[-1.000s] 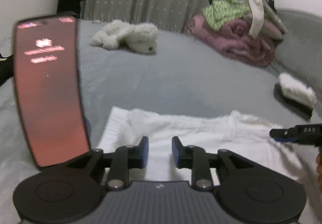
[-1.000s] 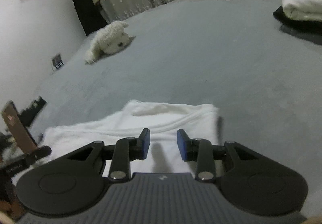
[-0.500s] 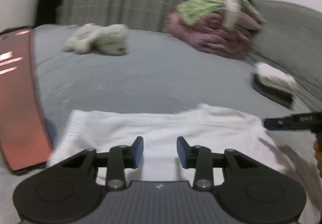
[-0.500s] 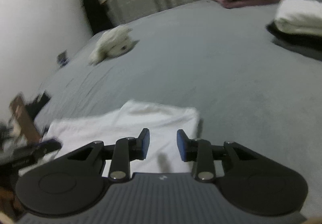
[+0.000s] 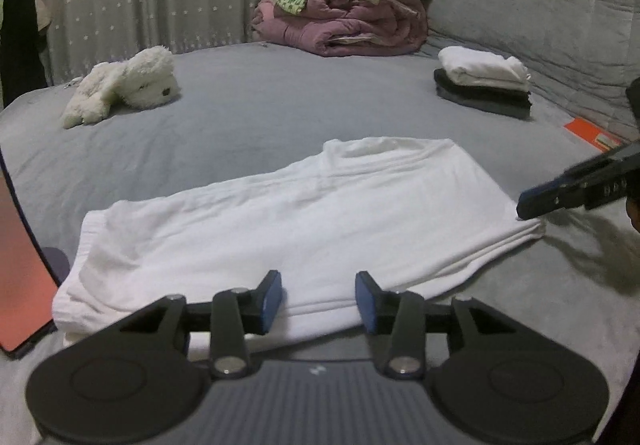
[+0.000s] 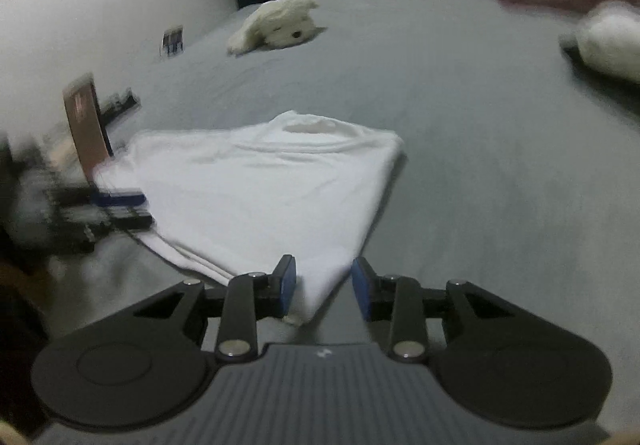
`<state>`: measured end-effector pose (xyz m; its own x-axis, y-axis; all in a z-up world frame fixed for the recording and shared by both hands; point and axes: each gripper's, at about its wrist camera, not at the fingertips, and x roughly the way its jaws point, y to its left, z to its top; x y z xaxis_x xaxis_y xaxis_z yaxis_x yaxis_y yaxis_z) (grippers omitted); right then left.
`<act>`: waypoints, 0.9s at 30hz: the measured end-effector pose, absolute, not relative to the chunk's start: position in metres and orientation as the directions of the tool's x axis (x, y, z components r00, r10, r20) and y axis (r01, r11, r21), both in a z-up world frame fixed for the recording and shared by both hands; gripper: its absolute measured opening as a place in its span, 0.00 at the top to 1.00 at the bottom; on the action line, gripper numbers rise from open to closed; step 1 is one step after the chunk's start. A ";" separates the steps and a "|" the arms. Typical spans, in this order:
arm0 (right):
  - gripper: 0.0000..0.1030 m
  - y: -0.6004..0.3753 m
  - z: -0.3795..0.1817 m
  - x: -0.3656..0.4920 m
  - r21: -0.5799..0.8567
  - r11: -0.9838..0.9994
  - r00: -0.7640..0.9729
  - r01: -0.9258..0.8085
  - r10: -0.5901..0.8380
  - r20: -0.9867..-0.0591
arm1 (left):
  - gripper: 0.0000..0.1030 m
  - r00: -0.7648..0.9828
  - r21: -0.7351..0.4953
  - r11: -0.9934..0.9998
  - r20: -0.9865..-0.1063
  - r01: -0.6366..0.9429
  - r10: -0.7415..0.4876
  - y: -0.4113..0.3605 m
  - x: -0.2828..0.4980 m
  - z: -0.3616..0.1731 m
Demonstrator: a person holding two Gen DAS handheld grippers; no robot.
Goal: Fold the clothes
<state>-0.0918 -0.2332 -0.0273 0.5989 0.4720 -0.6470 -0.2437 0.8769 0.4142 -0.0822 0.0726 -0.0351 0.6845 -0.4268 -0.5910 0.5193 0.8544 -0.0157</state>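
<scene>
Left wrist view: left gripper (image 5: 319, 299), jaws spread, hovers at the near edge of the folded white shirt (image 5: 304, 221) lying on the grey bed (image 5: 248, 125). Only this view shows sharply, beyond the jaws, the plush toy (image 5: 124, 83), a stack of folded clothes (image 5: 482, 85) and a pink quilt pile (image 5: 344, 25). Right wrist view, blurred: right gripper (image 6: 324, 287), jaws spread, straddles the shirt's near corner. To its left stands a phone (image 6: 86, 121), seen whole here only.

plush dog (image 5: 128, 83) lying on grey bed (image 5: 248, 113), phone (image 5: 18, 277) glowing orange at left, orange booklet (image 5: 592, 133) sitting by headboard
</scene>
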 end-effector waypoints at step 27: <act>0.70 -0.281 -0.069 -0.060 0.853 0.516 0.448 0.078 0.746 -0.492 | 0.41 0.626 -0.011 0.793 -0.607 0.609 -0.489 0.020 -0.084 -0.031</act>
